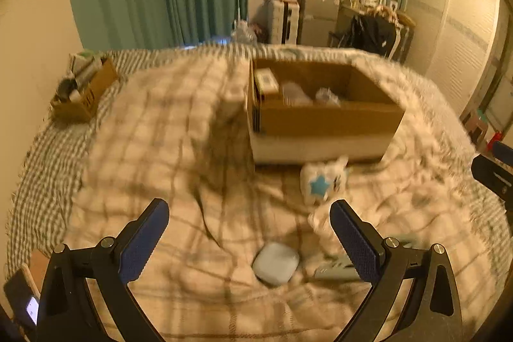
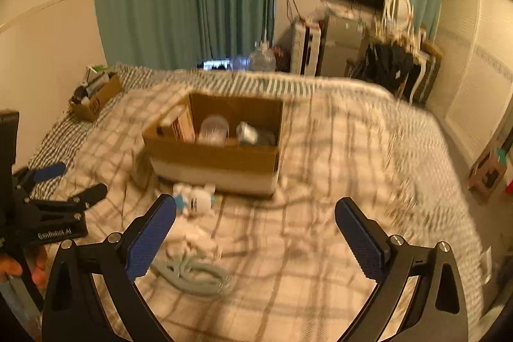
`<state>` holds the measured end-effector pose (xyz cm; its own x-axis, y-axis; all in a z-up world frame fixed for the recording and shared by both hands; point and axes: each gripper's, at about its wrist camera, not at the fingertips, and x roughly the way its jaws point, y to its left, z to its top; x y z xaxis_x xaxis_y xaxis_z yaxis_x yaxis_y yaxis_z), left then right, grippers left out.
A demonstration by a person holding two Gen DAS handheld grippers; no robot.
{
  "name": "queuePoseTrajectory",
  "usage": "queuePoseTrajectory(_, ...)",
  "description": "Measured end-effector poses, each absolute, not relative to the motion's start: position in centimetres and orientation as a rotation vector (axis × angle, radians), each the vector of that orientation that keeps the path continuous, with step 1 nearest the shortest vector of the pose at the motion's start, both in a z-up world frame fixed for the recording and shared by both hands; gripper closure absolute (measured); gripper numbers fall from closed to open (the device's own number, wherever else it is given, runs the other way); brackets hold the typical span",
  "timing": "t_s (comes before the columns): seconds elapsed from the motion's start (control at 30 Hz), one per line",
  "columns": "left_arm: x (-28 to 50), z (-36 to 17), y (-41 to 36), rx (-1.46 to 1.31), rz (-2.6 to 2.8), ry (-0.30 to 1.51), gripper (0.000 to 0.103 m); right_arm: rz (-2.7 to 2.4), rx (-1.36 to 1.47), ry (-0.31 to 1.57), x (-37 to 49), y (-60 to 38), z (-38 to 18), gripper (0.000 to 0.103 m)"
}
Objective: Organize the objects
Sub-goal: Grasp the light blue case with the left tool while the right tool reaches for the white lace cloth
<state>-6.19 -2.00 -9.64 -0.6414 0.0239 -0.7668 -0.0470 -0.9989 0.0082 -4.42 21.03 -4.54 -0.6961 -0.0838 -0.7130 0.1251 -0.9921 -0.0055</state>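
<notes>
An open cardboard box [image 1: 323, 117] stands on the bed and holds a small carton, a clear jar and a wrapped item; it also shows in the right wrist view [image 2: 218, 157]. In front of it lies a white soft toy with a blue star [image 1: 322, 183], also in the right wrist view [image 2: 195, 199]. A small pale rounded case [image 1: 275, 265] lies between my left gripper's open fingers. My left gripper [image 1: 250, 229] is open and empty. A coiled grey cable [image 2: 192, 274] lies by my right gripper [image 2: 256, 226], which is open and empty.
The plaid blanket [image 2: 336, 181] covers the bed. A smaller cardboard box of items [image 1: 85, 92] sits at the far left corner. Green curtains, a TV, a dresser and a mirror stand behind the bed. A phone [image 1: 22, 300] lies at the left edge.
</notes>
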Motion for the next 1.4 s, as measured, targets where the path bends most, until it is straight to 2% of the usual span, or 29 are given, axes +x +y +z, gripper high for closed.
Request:
queuePoseTrajectory(0.1,-6.5,-12.5,-1.3,-1.379,2.797,0.098,0.000,-2.774,1.230,0.064,-4.8,20.9,-7.1,0.003)
queuePoseTrajectory(0.3,-7.0,-17.7,-1.5,-1.529,2.717,0.048,0.000,-2.711,1.323,0.042,-5.9,20.7,-10.4,0.003)
queuePoseTrajectory(0.5,-6.7,-20.0,-2.0,-1.641,2.640,-0.020,0.007,-2.682,1.374,0.022,-6.9,21.0,-11.4,0.003)
queuePoseTrajectory(0.6,-6.4,-20.5,-0.7,-1.642,2.579,0.055,0.019,-2.680,1.391,0.022,-7.3,20.8,-11.7,0.003)
queuePoseTrajectory(0.7,-6.7,-21.4,0.7,-1.673,2.541,0.164,0.024,-2.672,1.408,0.031,-7.7,20.5,-12.1,0.003)
queuePoseTrajectory(0.77,-7.5,-22.1,1.0,-1.702,2.503,0.168,0.026,-2.673,1.425,0.042,-7.9,20.2,-12.4,0.003)
queuePoseTrajectory(0.83,-8.1,-22.7,1.0,-1.732,2.463,0.143,0.035,-2.675,1.436,0.063,-8.0,19.8,-12.6,0.003)
queuePoseTrajectory(0.87,-8.2,-22.7,0.9,-1.734,2.452,0.128,0.039,-2.678,1.439,0.073,-8.0,19.6,-12.6,0.003)
queuePoseTrajectory(0.9,-8.0,-22.6,0.8,-1.728,2.450,0.116,0.047,-2.683,1.439,0.091,-7.9,19.4,-12.6,0.003)
queuePoseTrajectory(0.93,-7.7,-22.2,0.7,-1.715,2.461,0.118,0.049,-2.687,1.434,0.111,-7.8,19.1,-12.4,0.003)
queuePoseTrajectory(1.03,-6.4,-20.9,0.4,-1.664,2.484,0.102,0.051,-2.680,1.413,0.140,-7.6,18.3,-11.8,0.003)
queuePoseTrajectory(1.2,-4.9,-18.5,-1.7,-1.619,2.502,-0.055,0.051,-2.611,1.375,0.196,-7.8,15.4,-11.3,0.003)
queuePoseTrajectory(1.4,-4.9,-16.2,-3.9,-1.583,2.544,-0.097,0.051,-2.528,1.492,0.222,-9.6,12.4,-14.9,0.004)
